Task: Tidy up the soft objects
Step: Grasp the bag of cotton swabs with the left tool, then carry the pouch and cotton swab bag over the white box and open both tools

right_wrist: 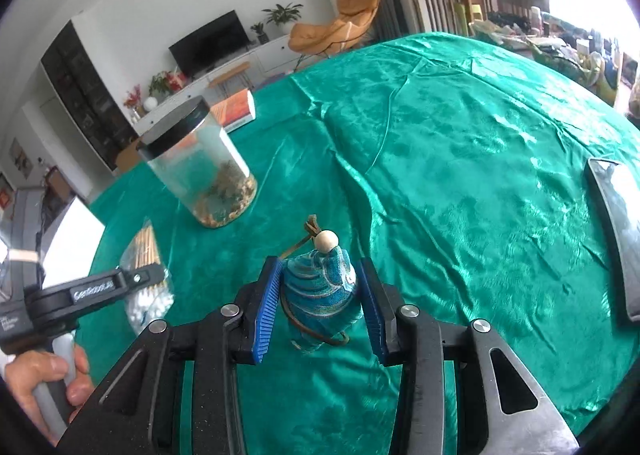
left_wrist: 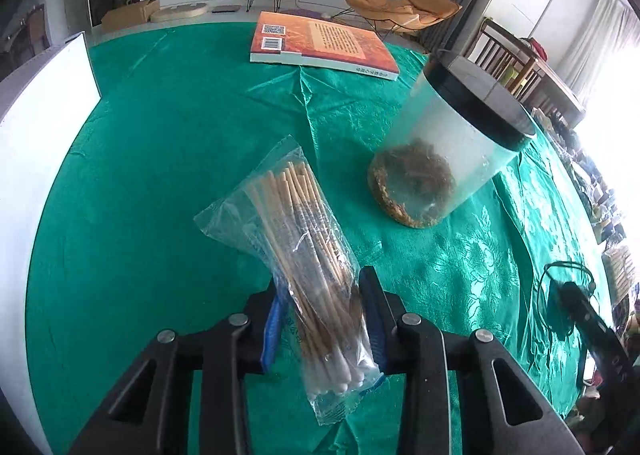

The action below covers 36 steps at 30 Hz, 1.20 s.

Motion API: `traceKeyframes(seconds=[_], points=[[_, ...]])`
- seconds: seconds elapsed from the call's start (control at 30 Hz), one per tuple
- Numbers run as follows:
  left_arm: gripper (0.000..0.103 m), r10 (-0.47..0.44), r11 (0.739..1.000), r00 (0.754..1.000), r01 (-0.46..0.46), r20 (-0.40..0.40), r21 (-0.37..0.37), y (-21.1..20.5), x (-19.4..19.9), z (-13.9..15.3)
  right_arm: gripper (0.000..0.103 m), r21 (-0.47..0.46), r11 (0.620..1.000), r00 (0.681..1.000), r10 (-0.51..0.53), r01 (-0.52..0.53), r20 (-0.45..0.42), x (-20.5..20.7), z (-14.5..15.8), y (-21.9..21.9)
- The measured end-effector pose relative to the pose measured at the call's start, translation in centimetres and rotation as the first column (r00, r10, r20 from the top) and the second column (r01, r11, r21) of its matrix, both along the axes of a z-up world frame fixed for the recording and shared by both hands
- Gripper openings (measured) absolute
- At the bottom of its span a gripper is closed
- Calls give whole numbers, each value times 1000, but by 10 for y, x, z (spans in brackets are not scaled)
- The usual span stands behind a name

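Table (left_wrist: 168, 175) w/ shiny green patterned cloth, creased down the middle. Left gripper (left_wrist: 326, 319) is clamped on a clear bag of cotton swabs (left_wrist: 304, 267), blue pads pressing both sides of the bag; the bag sticks up and out past the fingers, swab heads at the lower end. Whether the bag still touches the cloth, can't tell.

Right gripper (right_wrist: 318, 309) is closed on a small teal fabric pouch (right_wrist: 320, 287) w/ a wooden bead (right_wrist: 327, 242) and brown cord on top; pads squeeze its sides. In the right wrist view the left gripper shows at the left edge, a hand (right_wrist: 44, 383) on its grip.

Clear jar (left_wrist: 444, 151) w/ black lid stands on the cloth toward the far side, brownish dried stuff in the bottom. Orange book (left_wrist: 320, 43) lies flat near the far edge of the table. White board (left_wrist: 44, 107) at the table's left edge. Dark curved flat item (right_wrist: 616, 239) near the right edge, can't tell what it is.

Room behind: white low cabinet w/ TV (right_wrist: 210, 41), potted plants and red flowers, orange lounge chair (right_wrist: 340, 25), wooden chairs, bright window on the right.
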<state>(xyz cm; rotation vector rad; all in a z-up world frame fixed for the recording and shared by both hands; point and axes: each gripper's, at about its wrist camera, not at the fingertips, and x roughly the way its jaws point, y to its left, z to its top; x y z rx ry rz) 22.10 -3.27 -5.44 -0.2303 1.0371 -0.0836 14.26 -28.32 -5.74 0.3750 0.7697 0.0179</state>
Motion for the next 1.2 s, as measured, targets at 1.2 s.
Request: traceKeyframes(seconds=[1.2], points=[[37, 373, 921, 906, -388, 201, 40, 301, -188, 143, 41, 12, 740, 720, 650, -672, 243, 14, 199, 292]])
